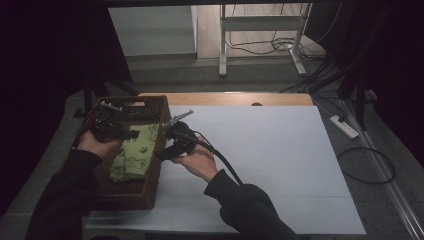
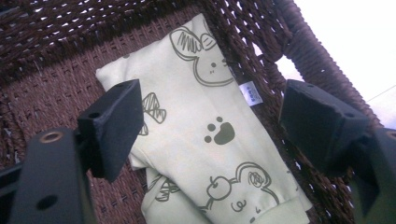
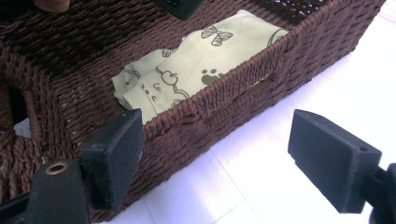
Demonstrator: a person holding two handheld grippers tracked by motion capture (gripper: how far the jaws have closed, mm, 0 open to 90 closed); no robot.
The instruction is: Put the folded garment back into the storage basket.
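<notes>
Left gripper (image 1: 131, 133): held above the inside of the basket, jaws spread wide with nothing between them; its own view looks down past them onto the cloth
Right gripper (image 1: 161, 156): just outside the basket's right wall, over the white table top, jaws wide apart and empty
Cloth (image 2: 205, 135): pale green folded garment printed with rabbits, a paw and bows, lying flat on the basket floor against the right wall; a small white label sits at its edge
Basket (image 1: 131, 192): dark brown woven wicker, rectangular, on the table's left side, a handle slot in its long wall
Table (image 1: 280, 160): white surface
</notes>
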